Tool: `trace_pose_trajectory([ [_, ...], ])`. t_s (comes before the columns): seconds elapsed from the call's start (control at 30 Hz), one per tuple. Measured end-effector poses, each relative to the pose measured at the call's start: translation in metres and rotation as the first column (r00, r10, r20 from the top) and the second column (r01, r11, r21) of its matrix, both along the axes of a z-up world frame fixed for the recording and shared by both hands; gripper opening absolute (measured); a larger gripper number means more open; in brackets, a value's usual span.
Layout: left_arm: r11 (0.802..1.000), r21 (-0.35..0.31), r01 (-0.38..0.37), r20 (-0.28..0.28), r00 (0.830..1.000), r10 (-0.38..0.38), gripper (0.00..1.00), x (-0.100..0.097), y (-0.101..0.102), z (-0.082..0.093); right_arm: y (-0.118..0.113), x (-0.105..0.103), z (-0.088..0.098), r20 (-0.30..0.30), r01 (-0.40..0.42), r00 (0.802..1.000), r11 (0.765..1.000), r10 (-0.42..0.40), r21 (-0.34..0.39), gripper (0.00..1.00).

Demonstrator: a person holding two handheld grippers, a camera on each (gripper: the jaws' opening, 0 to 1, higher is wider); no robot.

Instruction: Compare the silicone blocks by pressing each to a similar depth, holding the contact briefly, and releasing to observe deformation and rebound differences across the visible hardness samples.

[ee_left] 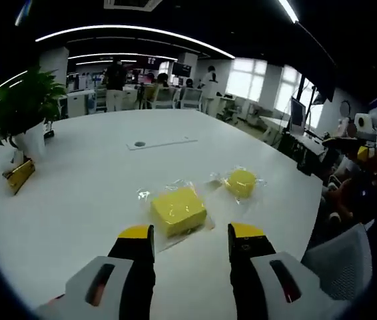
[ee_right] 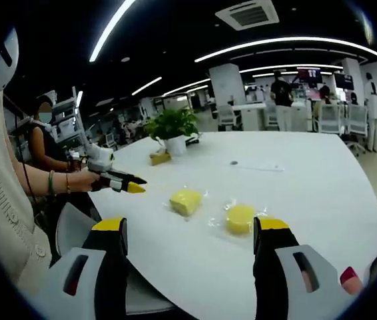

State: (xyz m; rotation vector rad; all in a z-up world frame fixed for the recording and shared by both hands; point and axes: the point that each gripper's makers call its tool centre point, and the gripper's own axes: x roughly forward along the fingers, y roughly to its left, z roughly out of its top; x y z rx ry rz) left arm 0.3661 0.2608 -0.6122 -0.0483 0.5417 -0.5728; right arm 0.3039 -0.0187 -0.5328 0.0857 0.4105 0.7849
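Note:
Two yellow silicone blocks in clear wrap lie on the white table [ee_left: 75, 200]. The square block [ee_left: 178, 211] sits just ahead of my left gripper [ee_left: 191, 233], whose jaws stand wide apart and open, touching nothing. The round block [ee_left: 242, 182] lies farther right. A hand holds my right gripper [ee_left: 362, 151] off the table's right edge. In the right gripper view, the right gripper [ee_right: 191, 225] is open above the table's near edge, with the square block [ee_right: 186, 201] and round block [ee_right: 240, 217] ahead of it. The left gripper [ee_right: 130, 185] is held over the table's left edge.
A potted plant [ee_left: 22, 107] [ee_right: 172, 127] stands at the table's far side with a small yellow object [ee_left: 18, 177] [ee_right: 160, 158] beside it. A grey chair [ee_left: 348, 263] stands at the table edge. People and desks fill the office behind.

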Motion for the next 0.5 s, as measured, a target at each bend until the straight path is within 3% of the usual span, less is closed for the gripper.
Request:
trace_pose_trajectory([
  [0.23,0.998,-0.053,-0.022,0.049,0.999,0.024,0.46,-0.021,-0.01,0.026,-0.003,0.001,-0.002,-0.002,-0.015,1.0,0.999,0.016,0.039,0.72],
  [0.4,0.994,-0.103,-0.026,0.096,0.995,0.036,0.51,-0.032,-0.021,0.048,-0.008,0.002,0.003,-0.005,-0.013,1.0,0.994,0.014,0.106,0.72],
  [0.5,0.992,-0.123,-0.021,0.124,0.992,0.037,0.54,-0.038,-0.028,0.059,-0.011,0.002,0.0,-0.009,-0.012,1.0,0.994,0.013,0.105,0.71],
])
